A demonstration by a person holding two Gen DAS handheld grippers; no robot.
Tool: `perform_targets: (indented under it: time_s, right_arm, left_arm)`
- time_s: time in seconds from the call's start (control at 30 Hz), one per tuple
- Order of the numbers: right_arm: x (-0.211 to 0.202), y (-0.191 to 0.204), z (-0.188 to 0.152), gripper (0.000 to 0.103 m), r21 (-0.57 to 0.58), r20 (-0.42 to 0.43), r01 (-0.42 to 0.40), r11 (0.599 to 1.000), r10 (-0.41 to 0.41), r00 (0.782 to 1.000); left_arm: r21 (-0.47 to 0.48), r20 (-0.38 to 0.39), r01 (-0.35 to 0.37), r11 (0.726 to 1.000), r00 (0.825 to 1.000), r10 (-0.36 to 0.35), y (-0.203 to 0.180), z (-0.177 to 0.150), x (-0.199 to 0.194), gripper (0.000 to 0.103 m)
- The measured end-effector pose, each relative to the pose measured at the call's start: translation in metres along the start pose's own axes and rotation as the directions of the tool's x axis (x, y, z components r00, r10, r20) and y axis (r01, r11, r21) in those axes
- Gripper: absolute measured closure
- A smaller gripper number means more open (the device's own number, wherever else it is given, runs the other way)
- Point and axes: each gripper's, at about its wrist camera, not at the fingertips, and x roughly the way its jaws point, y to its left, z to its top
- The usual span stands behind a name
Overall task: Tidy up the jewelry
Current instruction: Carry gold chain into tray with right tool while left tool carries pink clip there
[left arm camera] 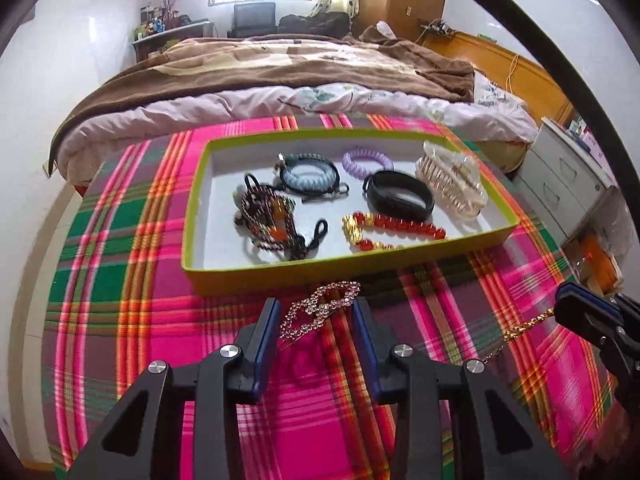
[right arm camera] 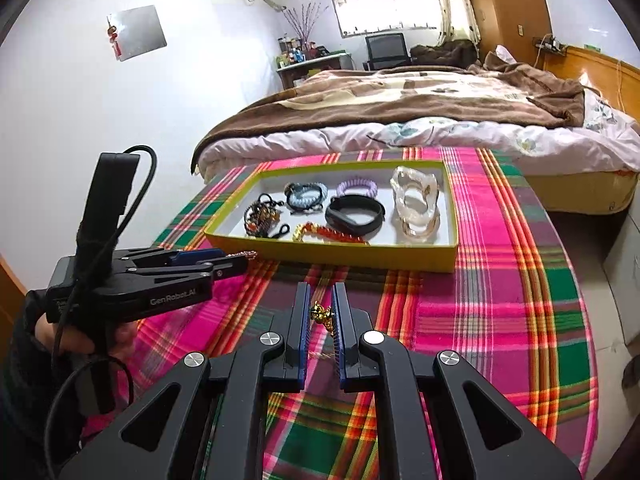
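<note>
A pink rhinestone hair clip (left arm camera: 320, 306) sits between the blue pads of my left gripper (left arm camera: 315, 304), which is shut on it just above the plaid cloth; its tip (right arm camera: 245, 256) sticks out of the left gripper (right arm camera: 236, 262) in the right wrist view. My right gripper (right arm camera: 322, 288) is shut on a gold chain (right arm camera: 321, 314), which trails onto the cloth (left arm camera: 524, 326) beside the right gripper (left arm camera: 566, 300). Ahead lies a yellow-green tray (left arm camera: 280, 276) holding a blue braided bracelet (left arm camera: 310, 176), a purple coil tie (left arm camera: 366, 160), a black band (left arm camera: 400, 198), a clear hair claw (left arm camera: 452, 184), a red bead bracelet (left arm camera: 400, 226) and a dark beaded bracelet (left arm camera: 272, 216).
The plaid cloth (right arm camera: 500, 300) covers a round table. A bed with a brown blanket (left arm camera: 300, 68) stands behind the tray. A white drawer unit (left arm camera: 568, 184) is at the right. A person's hand (right arm camera: 80, 336) holds the left gripper.
</note>
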Motion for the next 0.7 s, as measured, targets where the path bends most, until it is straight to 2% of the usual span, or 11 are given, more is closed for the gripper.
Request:
perform_targets:
  time_s: [0.37,0.7]
  right_arm:
    - [-0.009,0.008,0.046,0.093,-0.035,0.067,-0.014,0.999,0.017,0.998]
    - [0.017,0.006,0.092,0.093,-0.065,0.090,0.000,0.998,0.006,0.996]
  left_arm:
    - [0.001,0.061,0.011,1.000,0.998,-0.011,0.005,0.033,-0.029,0.066]
    - [-0.007,0.076,0.019,1.000,0.997,-0.018,0.009,0.073,-0.011,0.066]
